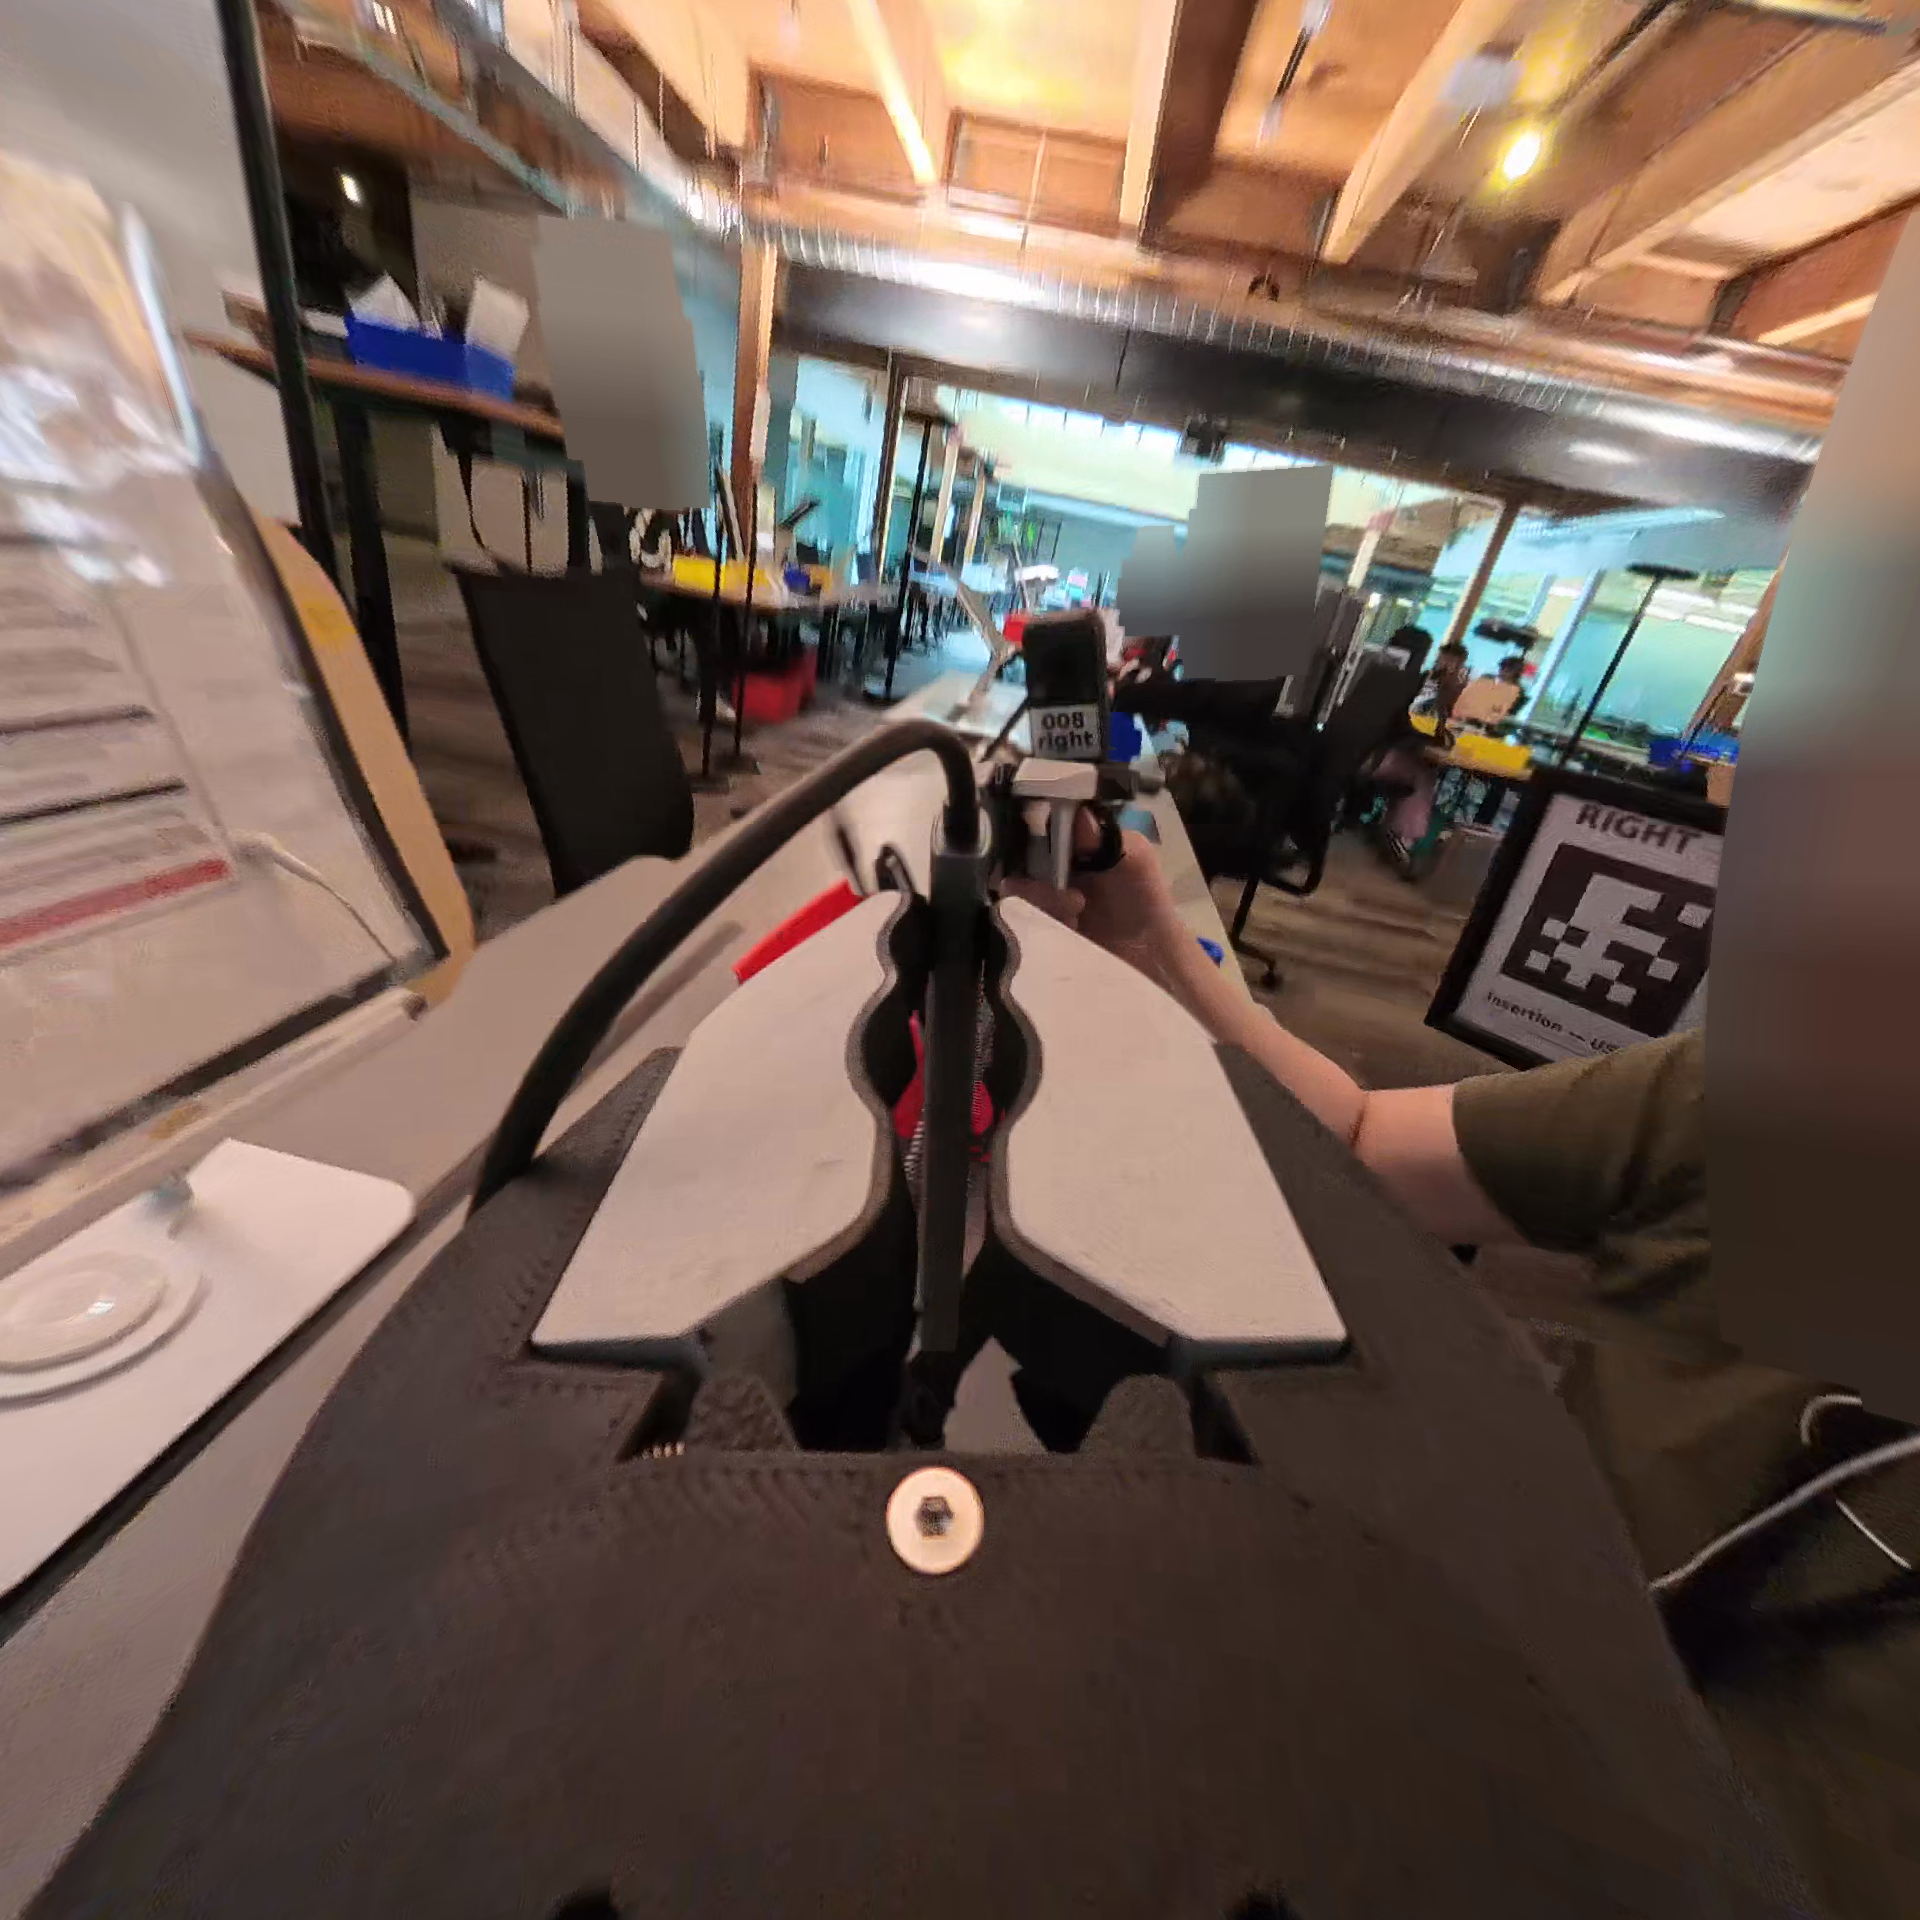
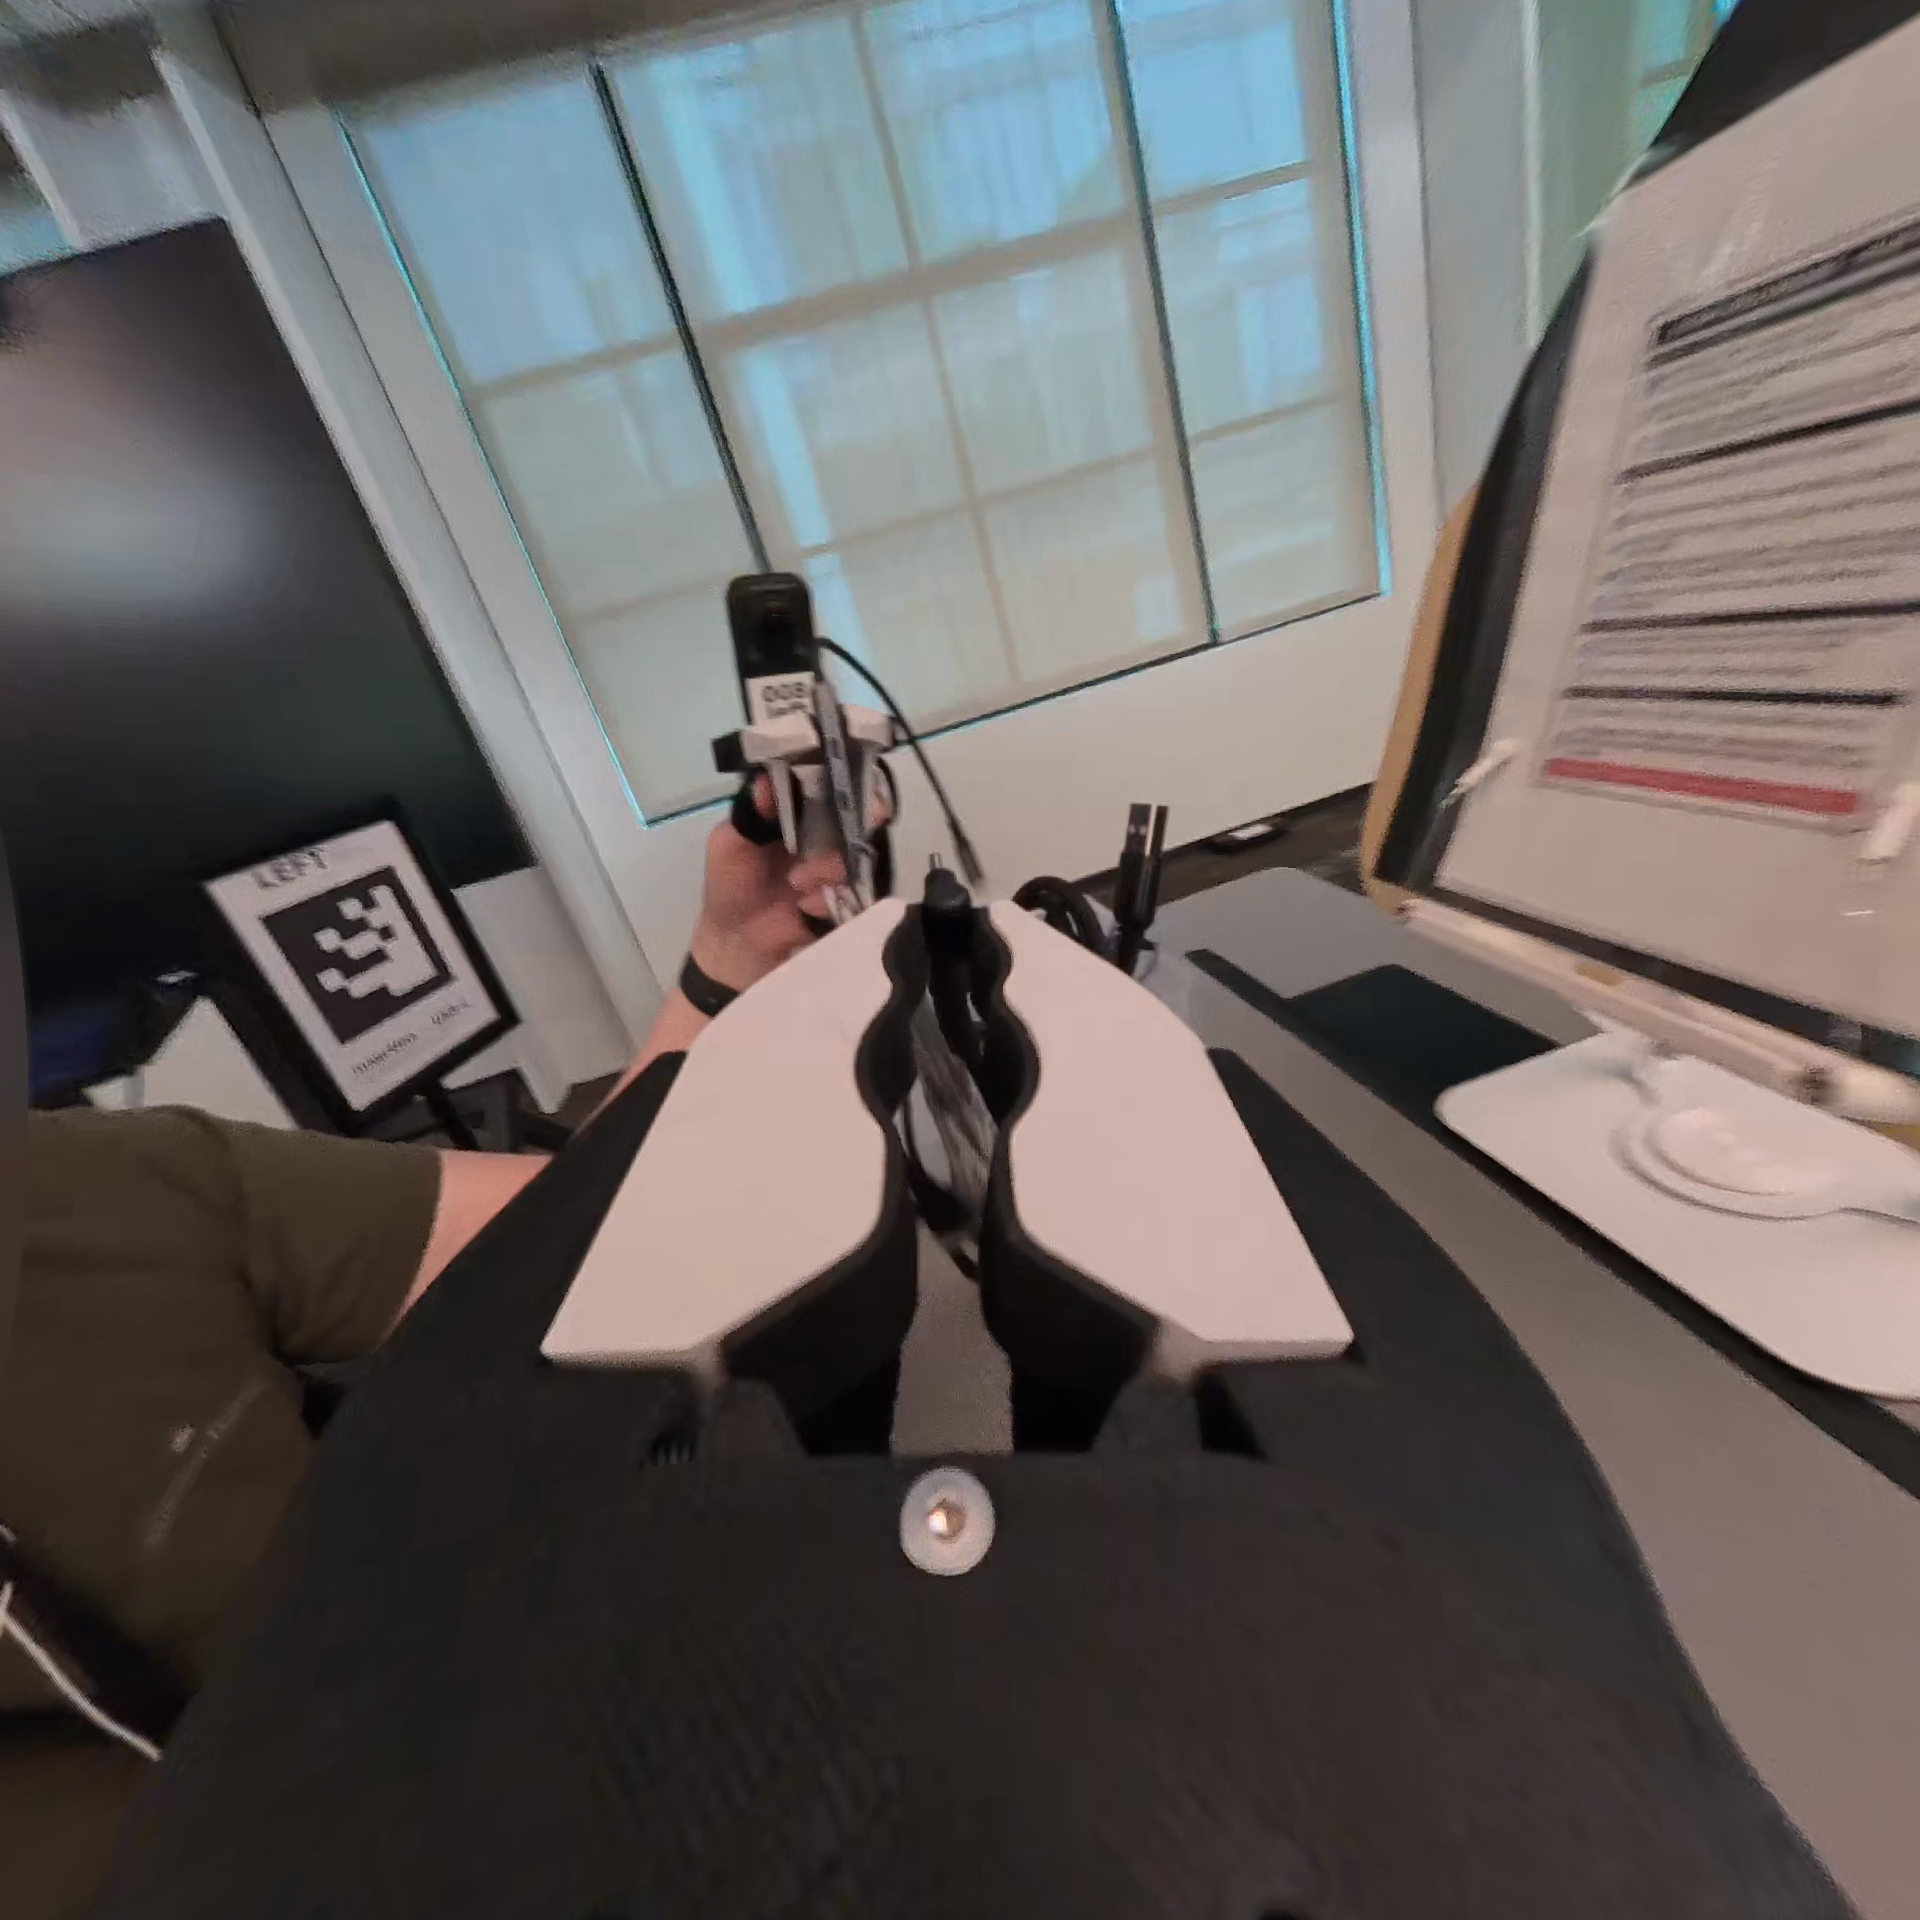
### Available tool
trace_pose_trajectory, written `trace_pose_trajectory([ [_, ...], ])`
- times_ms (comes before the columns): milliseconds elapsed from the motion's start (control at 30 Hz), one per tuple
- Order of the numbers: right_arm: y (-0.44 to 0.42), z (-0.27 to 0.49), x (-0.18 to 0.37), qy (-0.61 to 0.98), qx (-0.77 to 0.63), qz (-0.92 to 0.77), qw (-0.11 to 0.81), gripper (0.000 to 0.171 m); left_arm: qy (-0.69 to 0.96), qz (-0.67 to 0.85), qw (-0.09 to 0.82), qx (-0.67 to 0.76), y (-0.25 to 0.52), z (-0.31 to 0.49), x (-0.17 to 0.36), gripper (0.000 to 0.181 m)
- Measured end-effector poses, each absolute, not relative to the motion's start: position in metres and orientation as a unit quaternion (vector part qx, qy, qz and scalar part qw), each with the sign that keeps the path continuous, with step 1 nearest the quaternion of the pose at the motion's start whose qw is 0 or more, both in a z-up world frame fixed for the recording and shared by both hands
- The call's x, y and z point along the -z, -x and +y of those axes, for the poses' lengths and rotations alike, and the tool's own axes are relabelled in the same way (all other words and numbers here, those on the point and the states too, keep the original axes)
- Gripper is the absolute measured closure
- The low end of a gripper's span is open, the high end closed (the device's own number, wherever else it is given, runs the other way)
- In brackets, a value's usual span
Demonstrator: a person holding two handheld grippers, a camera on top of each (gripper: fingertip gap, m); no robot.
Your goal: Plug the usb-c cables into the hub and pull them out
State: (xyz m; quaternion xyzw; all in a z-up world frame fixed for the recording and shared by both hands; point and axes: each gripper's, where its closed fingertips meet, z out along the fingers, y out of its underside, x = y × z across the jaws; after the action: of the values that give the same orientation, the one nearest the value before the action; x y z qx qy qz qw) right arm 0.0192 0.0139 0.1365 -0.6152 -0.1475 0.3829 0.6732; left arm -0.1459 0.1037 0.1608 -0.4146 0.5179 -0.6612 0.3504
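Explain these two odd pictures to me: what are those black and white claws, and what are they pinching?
No robot here: a person holds one hand-held gripper in each hand, each with a camera looking along its two white fingers. In the left view, the left gripper is shut on a slim dark hub with a thick black cable curving away. In the right view, the right gripper pinches a black usb-c cable by its plug. Each view shows the other gripper farther off. Beside them, a monitor stands on a grey desk.

The dark grey hub [image 1: 951, 1091], a slim bar standing edge-on, is clamped between the left tongs [image 1: 948, 914], its thick black lead [image 1: 665, 935] arcing toward 8 o'clock, while the right tongs [image 2: 948, 920] clamp a black usb-c cable [image 2: 943, 896], plug tip exposed at 12 o'clock.
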Motion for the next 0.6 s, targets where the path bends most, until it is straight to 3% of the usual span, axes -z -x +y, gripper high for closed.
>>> trace_pose_trajectory([
  [233,-0.064,-0.039,-0.174,0.62,-0.281,-0.149,0.718,0.162,0.403,0.499,0.421,0.642,0.203,0.12,-0.189,0.172],
  [367,-0.085,-0.082,-0.185,0.63,-0.215,-0.161,0.728,0.162,0.388,0.494,0.414,0.659,0.216,0.113,-0.197,0.172],
  [467,-0.112,-0.102,-0.163,0.678,-0.167,-0.153,0.699,0.162,0.384,0.499,0.412,0.659,0.216,0.108,-0.199,0.172],
  [600,-0.137,-0.112,-0.09,0.769,-0.157,-0.186,0.591,0.162,0.387,0.508,0.4,0.658,0.204,0.1,-0.195,0.172],
])
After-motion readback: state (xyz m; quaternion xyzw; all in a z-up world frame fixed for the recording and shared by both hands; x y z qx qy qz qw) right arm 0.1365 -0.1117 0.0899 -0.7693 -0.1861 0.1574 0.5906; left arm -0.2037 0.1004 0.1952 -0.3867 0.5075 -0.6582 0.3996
